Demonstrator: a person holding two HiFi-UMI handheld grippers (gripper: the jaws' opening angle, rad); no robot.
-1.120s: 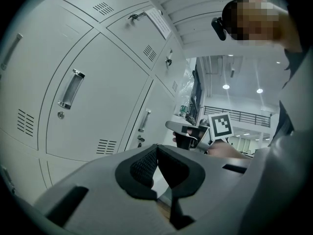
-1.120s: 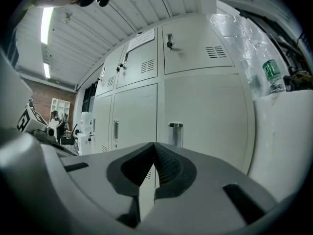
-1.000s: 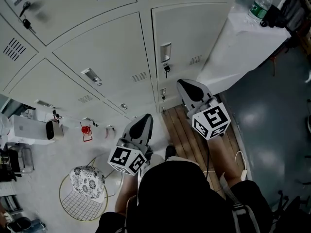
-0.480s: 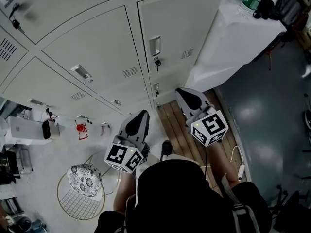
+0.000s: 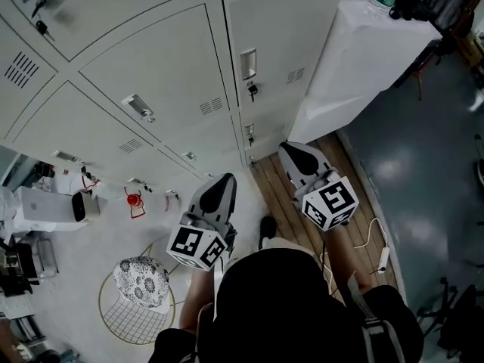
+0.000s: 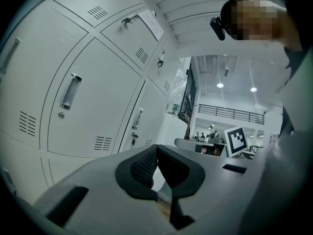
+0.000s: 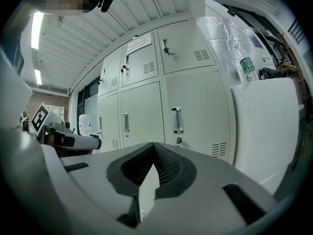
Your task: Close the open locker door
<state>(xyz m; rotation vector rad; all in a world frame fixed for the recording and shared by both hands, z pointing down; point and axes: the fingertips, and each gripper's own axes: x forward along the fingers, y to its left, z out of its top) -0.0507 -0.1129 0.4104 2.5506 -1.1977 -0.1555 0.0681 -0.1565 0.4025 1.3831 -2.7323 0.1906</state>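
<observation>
Here the left gripper [image 5: 221, 186] and the right gripper [image 5: 293, 148] are both clenched, jaw tips meeting on nothing. They point toward the locker bank [image 5: 159, 66] without touching it. Each locker door [image 5: 276, 44] in view sits flush, its handle [image 5: 248, 63] untouched.

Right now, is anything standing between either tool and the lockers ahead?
Nothing visible. The left tool and right tool are shut, empty and apart from the lockers, with nothing in the gap. No door in view looks open.
</observation>
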